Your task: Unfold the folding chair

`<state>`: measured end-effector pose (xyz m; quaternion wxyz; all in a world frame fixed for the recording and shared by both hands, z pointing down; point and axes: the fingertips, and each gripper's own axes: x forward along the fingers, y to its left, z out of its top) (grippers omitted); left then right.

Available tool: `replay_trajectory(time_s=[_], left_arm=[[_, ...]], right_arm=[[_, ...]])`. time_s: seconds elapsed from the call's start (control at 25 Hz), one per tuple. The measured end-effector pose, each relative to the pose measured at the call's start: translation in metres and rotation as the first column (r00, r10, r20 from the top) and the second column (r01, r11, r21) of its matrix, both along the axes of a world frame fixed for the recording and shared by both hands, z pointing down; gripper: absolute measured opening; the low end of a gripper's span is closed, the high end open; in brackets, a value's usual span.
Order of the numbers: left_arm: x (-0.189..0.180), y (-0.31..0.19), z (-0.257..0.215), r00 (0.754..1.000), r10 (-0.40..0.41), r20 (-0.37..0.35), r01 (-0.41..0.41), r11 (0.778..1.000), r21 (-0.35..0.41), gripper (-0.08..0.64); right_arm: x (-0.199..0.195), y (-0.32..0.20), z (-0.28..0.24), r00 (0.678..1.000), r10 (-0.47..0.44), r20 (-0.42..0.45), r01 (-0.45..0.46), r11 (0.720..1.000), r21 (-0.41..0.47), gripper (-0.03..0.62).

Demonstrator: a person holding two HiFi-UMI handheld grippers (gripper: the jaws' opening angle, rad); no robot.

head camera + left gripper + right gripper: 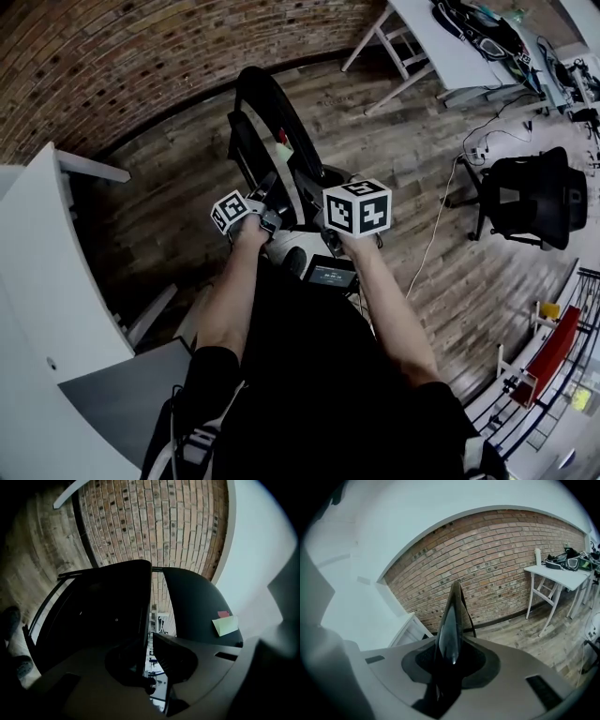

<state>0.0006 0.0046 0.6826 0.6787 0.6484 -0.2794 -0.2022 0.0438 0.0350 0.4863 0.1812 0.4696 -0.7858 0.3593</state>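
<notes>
The black folding chair [274, 120] stands folded on the wooden floor right in front of me, its curved top edge pointing away. My left gripper [267, 208] is at the chair's left side. In the left gripper view its jaws are shut on the thin edge of a black chair panel [108, 620], and a second rounded black panel [197, 606] with a pale sticker lies to the right. My right gripper [319, 192] is at the chair's right side. In the right gripper view the glossy black panel edge [451, 620] rises from between the closed pads.
A brick wall [141, 56] runs behind the chair. A white cabinet [47, 291] stands close on the left. A white table [441, 47] with gear is at the back right, a black office chair [534, 197] to the right, and a cable [436, 225] crosses the floor.
</notes>
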Motion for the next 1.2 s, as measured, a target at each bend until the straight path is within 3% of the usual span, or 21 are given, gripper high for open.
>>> replay_trajectory(time_s=[0.24,0.56,0.84,0.96,1.2], left_arm=[[0.002,0.01,0.003,0.999,0.005,0.034,-0.004,1.0,-0.027,0.04],[0.002,0.01,0.002,0.998,-0.009,0.06,0.009,1.0,0.004,0.04],[0.001,0.01,0.003,0.99,0.065,0.123,-0.07,0.997,0.039,0.04],[0.002,0.011,0.002,0.994,0.071,0.084,-0.075,0.996,0.047,0.04],[0.007,0.015,0.002,0.99,0.072,-0.12,-0.069,0.997,0.029,0.038]], right_arm=[[0.004,0.008,0.003,0.999,-0.019,-0.048,0.017,0.999,-0.041,0.092],[0.004,0.008,0.001,1.0,-0.016,0.02,0.017,1.0,-0.026,0.1],[0.0,0.006,0.001,0.998,-0.049,0.043,0.05,0.999,-0.019,0.109],[0.001,0.005,0.001,0.998,-0.052,0.038,0.053,0.998,-0.021,0.11],[0.015,0.008,0.005,0.999,-0.04,0.036,0.041,0.999,-0.029,0.107]])
